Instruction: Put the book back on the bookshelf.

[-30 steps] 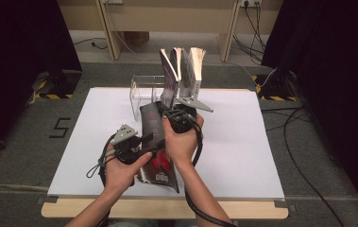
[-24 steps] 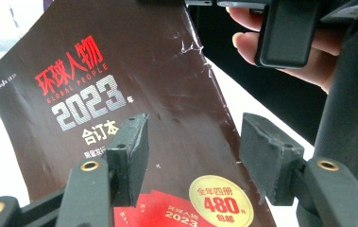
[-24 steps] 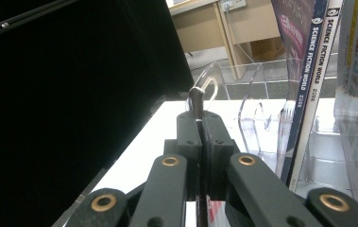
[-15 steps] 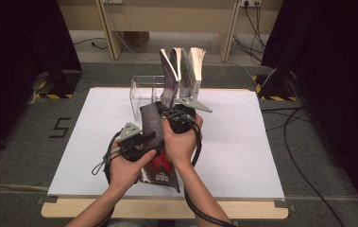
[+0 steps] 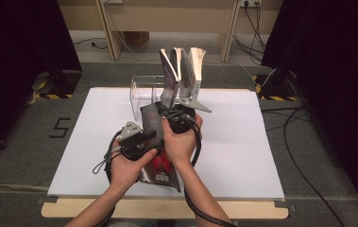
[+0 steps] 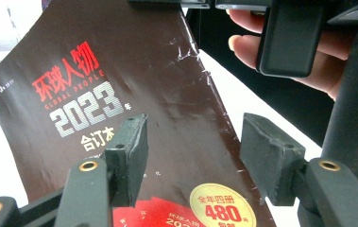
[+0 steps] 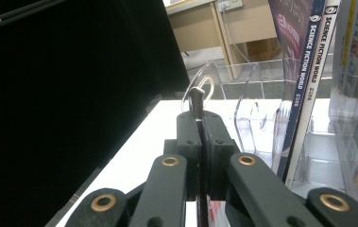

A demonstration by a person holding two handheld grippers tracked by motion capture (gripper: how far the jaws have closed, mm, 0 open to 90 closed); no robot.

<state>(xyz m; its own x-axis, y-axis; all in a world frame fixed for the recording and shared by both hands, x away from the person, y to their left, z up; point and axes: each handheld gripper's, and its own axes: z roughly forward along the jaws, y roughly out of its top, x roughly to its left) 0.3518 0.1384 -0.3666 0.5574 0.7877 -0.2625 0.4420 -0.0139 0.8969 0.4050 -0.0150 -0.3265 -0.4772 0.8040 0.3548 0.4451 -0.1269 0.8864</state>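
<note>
A dark magazine [image 5: 160, 165] with red and white cover print [image 6: 120, 71] stands tilted up off the white table sheet [image 5: 242, 142], in front of the person. My right gripper [image 5: 167, 113] is shut on its upper edge, and that thin edge [image 7: 196, 97] sticks up between the closed jaws [image 7: 200, 127]. My left gripper [image 5: 146, 141] sits at the magazine's left side. Its jaws [image 6: 198, 156] stand open over the cover, and the pads [image 6: 129, 146] do not press on it. The right hand's gripper body [image 6: 285, 38] is close at the upper right of the left gripper view.
A clear plastic rack [image 5: 141, 92] stands at the table's far middle with several magazines [image 5: 181, 71] upright in it, just beyond the right gripper. Their spines [image 7: 309, 71] rise close on the right of the right gripper view. Cables lie on the floor at right [image 5: 304, 142].
</note>
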